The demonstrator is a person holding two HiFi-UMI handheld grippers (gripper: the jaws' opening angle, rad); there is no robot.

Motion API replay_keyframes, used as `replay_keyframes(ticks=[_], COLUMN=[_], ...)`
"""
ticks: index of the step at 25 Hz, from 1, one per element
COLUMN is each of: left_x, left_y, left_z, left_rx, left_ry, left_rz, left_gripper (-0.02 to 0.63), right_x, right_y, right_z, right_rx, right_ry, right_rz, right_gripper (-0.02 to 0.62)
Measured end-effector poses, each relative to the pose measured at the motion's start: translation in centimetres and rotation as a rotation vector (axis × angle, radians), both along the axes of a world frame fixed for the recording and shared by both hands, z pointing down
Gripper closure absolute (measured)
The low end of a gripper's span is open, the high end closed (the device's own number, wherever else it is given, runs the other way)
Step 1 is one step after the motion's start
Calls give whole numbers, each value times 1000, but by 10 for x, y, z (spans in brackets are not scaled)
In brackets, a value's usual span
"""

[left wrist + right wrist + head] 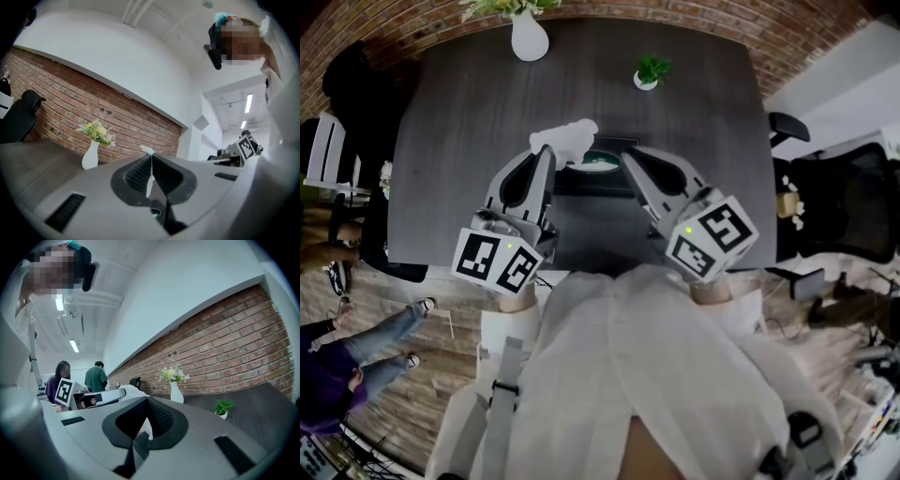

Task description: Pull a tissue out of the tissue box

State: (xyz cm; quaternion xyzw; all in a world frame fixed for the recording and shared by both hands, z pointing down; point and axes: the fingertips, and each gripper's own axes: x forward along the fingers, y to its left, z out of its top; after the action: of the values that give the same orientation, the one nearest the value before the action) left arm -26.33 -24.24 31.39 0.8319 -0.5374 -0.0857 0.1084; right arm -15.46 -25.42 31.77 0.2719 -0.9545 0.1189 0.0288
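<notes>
A dark tissue box (592, 180) lies at the middle of the dark table (469, 122). A crumpled white tissue (567, 136) stands up over the box's left end, and my left gripper (549, 150) is shut on it. In the left gripper view the jaws (151, 157) are closed on a thin white strip, with the tissue's tip (146, 150) poking out above them. My right gripper (627, 157) sits over the box's right end with its tips together. In the right gripper view its jaws (146, 400) meet at the tip, and the tissue (129, 391) shows to their left.
A white vase of flowers (529, 37) and a small potted plant (650, 72) stand at the table's far edge, against a brick wall. Office chairs (844, 211) crowd the right side. A seated person's legs (370, 342) are at the lower left.
</notes>
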Motion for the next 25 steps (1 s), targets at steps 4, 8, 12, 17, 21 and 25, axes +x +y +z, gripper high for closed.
replay_keyframes(ticks=[4,8,12,17,21,25], left_x=[1,0,1,0,1,2], left_y=[1,1,1,2,1,0], left_z=[2,3,3,3,4,5], left_rx=[-6,-14,-16,-17,-20,-25], left_ry=[7,13,13,13,15,19], left_rz=[-8,-11,-12,-15,-15,-12], left_gripper=[598,598,598,598,598,598], right_x=[2,2,2,2,3,3], right_y=[1,1,2,3,2,2], right_z=[2,3,2,3,4,5], right_rx=[0,-1,1,-1,-1,-6], right_ry=[10,15,14,16,21,25], right_rz=[-6,-8,-14,-14,-17,-18], right_gripper=[591,591,592,591,592,592])
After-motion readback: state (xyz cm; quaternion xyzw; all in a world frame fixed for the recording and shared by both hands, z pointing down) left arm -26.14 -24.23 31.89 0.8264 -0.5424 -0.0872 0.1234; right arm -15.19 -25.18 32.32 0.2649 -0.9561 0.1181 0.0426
